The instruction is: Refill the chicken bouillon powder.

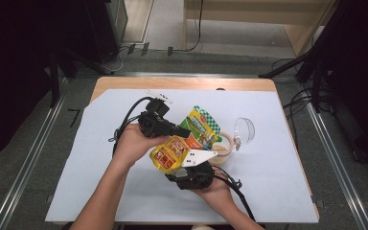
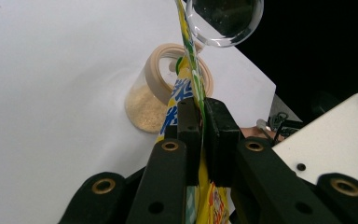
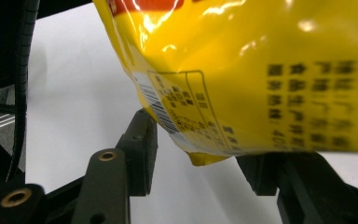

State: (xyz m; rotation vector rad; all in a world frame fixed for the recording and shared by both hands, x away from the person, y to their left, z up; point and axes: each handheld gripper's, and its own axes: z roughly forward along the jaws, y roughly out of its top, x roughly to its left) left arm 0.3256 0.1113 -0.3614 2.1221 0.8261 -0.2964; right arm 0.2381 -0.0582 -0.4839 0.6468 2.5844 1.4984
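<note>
— What have you got in your left gripper point(image 2: 200, 116)?

— My left jaws are pinched tight on the edge of the yellow pouch point(image 1: 184, 141), near its green-checked top. In the left gripper view the pouch point(image 2: 190, 88) runs up between them like a thin strip.

— And your right gripper point(image 3: 198, 149)?

— Its jaws stand apart, one on each side of the pouch's bottom corner point(image 3: 205, 157). The left jaw looks to be just against the pouch by the barcode; whether the right jaw touches it I cannot tell.

— Where is the pouch on the table?

— Held tilted above the white sheet point(image 1: 100, 158), near its middle. The open jar point(image 1: 223, 148) with pale grains sits just at its 3 o'clock, and the clear lid point(image 1: 244, 129) lies just beyond the jar at 2 o'clock.
</note>
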